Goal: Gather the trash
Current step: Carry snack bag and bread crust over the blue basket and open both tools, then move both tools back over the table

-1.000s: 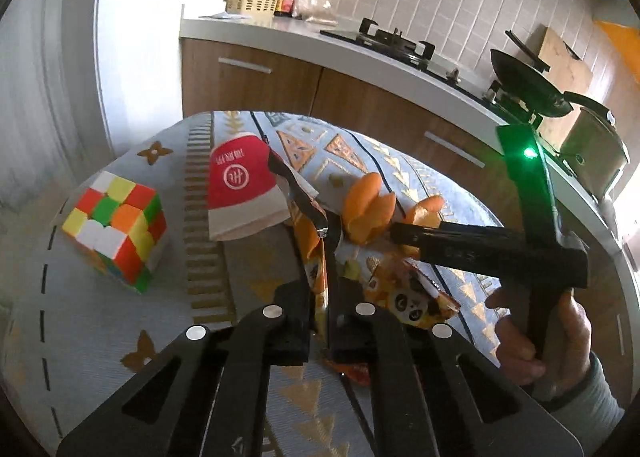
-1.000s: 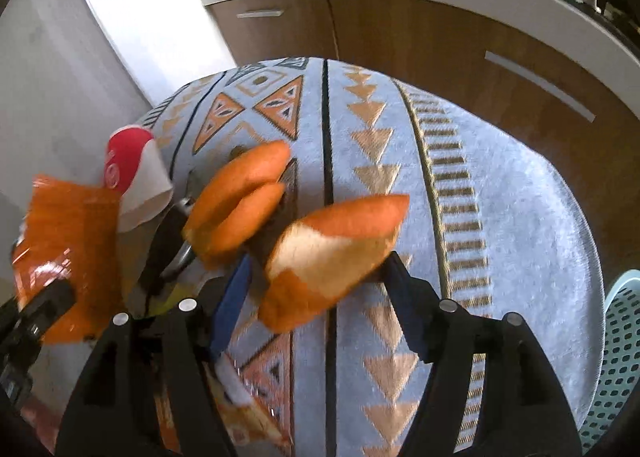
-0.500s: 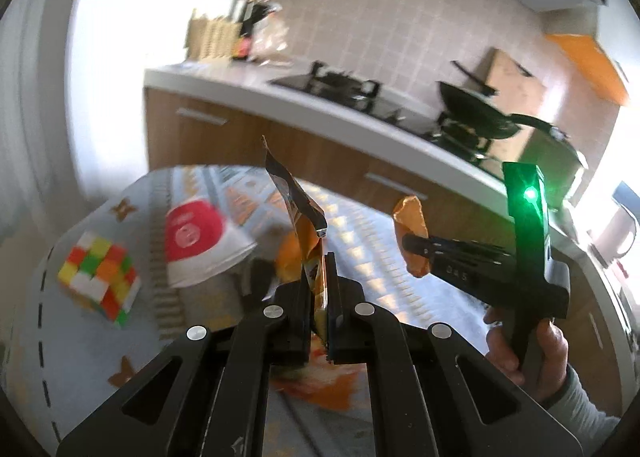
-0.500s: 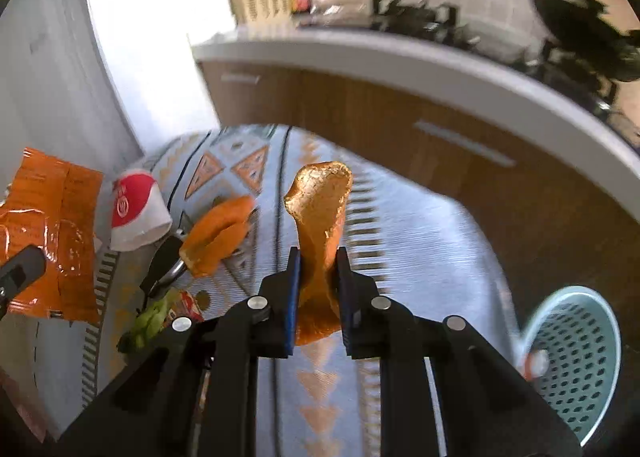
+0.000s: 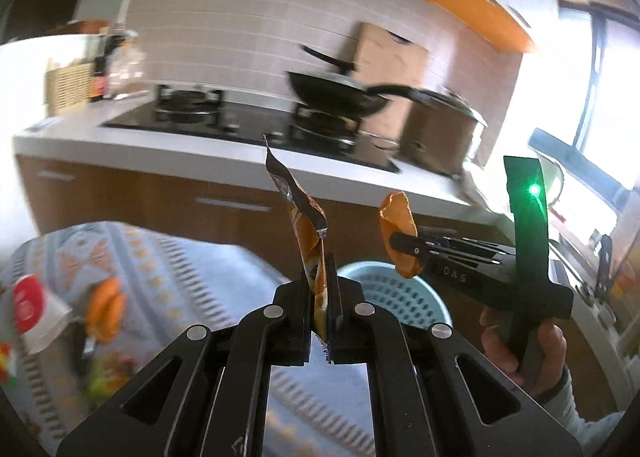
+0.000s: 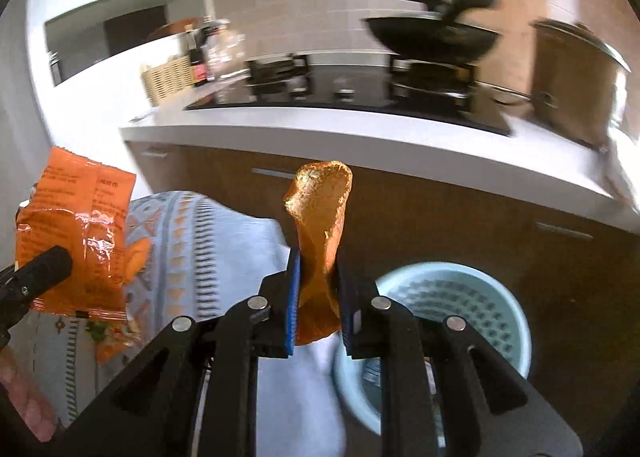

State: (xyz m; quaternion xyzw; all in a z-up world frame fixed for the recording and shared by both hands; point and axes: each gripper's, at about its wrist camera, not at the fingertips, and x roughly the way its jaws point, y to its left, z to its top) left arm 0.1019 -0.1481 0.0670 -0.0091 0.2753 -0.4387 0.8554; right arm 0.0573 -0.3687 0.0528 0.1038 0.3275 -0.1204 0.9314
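Observation:
My left gripper (image 5: pixel 319 281) is shut on an orange snack wrapper (image 5: pixel 306 217), which stands up between its pads; the same wrapper (image 6: pixel 76 241) shows flat at the left of the right wrist view. My right gripper (image 6: pixel 318 289) is shut on a piece of orange peel (image 6: pixel 320 241), also seen from the side as orange peel (image 5: pixel 398 233) in the left wrist view. Both are lifted off the patterned tablecloth (image 5: pixel 192 269). A pale blue perforated bin (image 6: pixel 472 305) stands on the floor past the table's right edge, just beyond both grippers.
On the table at the left lie a red and white paper cup (image 5: pixel 34 309), more orange peel (image 5: pixel 104 309) and blurred scraps. Behind runs a kitchen counter (image 6: pixel 360 145) with a hob, a black wok (image 6: pixel 432 37) and a large pot. A hand (image 5: pixel 524 353) holds the right gripper.
Both grippers rose from the table and swung right toward the bin. The right gripper closed on one orange peel piece and lifted it. The left kept its wrapper.

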